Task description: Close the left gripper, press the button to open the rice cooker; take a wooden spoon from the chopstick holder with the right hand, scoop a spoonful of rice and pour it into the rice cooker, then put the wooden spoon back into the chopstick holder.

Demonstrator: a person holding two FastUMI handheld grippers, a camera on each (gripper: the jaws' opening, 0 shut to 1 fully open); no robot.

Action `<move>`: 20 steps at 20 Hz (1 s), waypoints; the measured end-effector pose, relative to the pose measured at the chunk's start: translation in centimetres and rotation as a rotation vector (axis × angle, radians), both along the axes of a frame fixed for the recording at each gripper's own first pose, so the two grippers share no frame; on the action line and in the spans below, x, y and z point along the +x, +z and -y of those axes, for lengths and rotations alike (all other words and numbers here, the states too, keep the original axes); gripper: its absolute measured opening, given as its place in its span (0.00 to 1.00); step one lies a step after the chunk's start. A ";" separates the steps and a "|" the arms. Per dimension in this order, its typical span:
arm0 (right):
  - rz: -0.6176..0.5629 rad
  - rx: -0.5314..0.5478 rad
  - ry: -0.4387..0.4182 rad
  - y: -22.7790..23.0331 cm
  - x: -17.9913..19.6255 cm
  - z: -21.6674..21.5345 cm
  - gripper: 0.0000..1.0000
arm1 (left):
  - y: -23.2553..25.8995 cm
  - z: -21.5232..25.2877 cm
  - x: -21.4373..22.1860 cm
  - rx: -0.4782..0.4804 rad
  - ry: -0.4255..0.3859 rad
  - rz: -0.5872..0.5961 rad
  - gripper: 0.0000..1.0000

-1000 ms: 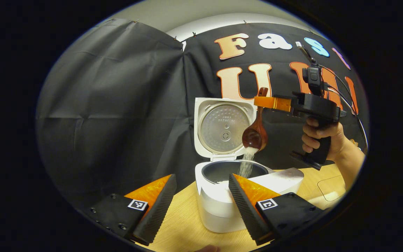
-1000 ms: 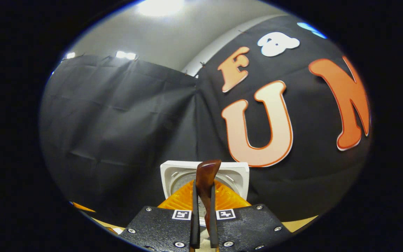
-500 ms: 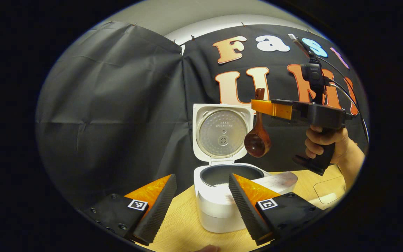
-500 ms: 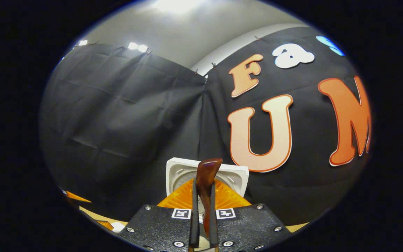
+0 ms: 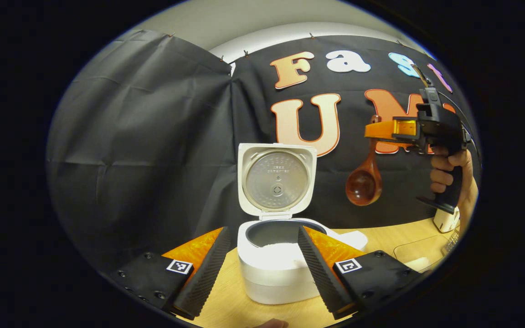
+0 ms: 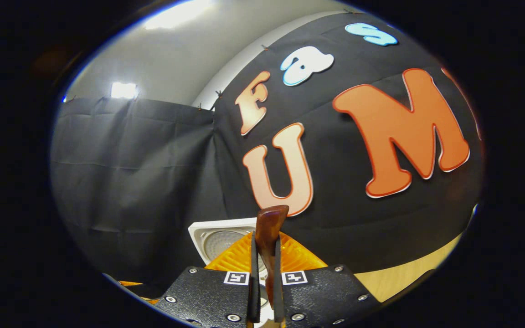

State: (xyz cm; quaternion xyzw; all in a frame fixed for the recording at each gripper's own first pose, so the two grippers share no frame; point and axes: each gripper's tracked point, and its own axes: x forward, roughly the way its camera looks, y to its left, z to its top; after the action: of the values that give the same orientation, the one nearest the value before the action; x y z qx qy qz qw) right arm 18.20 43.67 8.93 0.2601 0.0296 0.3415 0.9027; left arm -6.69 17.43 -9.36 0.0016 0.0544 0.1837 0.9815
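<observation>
Now that the pour is done, my right gripper, clamped on the spoon, has swung it empty to the right of the open cooker; the holder comes next. My left gripper hangs apart.

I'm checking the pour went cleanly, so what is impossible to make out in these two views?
- Rice level in the rice cooker: left gripper view, the left gripper finger crosses the pot.
- Wooden spoon bowl: right gripper view, hidden below the right gripper.
- Chopstick holder: left gripper view, a white thing at the edge, cut off, too small to tell.
</observation>
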 end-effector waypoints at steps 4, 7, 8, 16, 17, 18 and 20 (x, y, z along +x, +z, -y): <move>-0.049 0.009 -0.096 -0.7 0.7 6.8 0.12 | 0.5 2.2 0.8 0.006 -0.038 0.004 0.98; -0.069 -0.012 -0.174 -2.3 0.1 12.7 0.11 | 0.7 3.7 1.3 0.012 -0.061 0.011 0.98; -0.066 -0.023 -0.194 -2.4 -0.2 14.3 0.11 | 0.8 4.2 1.5 0.009 -0.069 0.014 0.98; -0.123 -0.114 -0.486 -5.7 -2.4 30.8 0.11 | 1.0 8.5 3.3 0.015 -0.132 0.013 0.98; -0.138 -0.122 -0.511 -6.4 -2.8 32.6 0.11 | 0.9 8.9 3.3 0.019 -0.137 0.010 0.96; -0.154 -0.117 -0.531 -6.9 -3.2 33.9 0.11 | 0.9 9.4 3.3 0.022 -0.143 0.009 0.96; -0.184 -0.111 -0.566 -8.2 -3.6 36.7 0.11 | 0.7 10.1 3.5 0.026 -0.153 0.001 0.96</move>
State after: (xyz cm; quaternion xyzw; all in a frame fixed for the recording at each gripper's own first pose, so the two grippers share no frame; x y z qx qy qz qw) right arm 14.58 6.95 0.73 0.2380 0.0565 0.0492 0.9684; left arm -3.16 7.29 -8.63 0.0182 0.0511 0.1090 0.9926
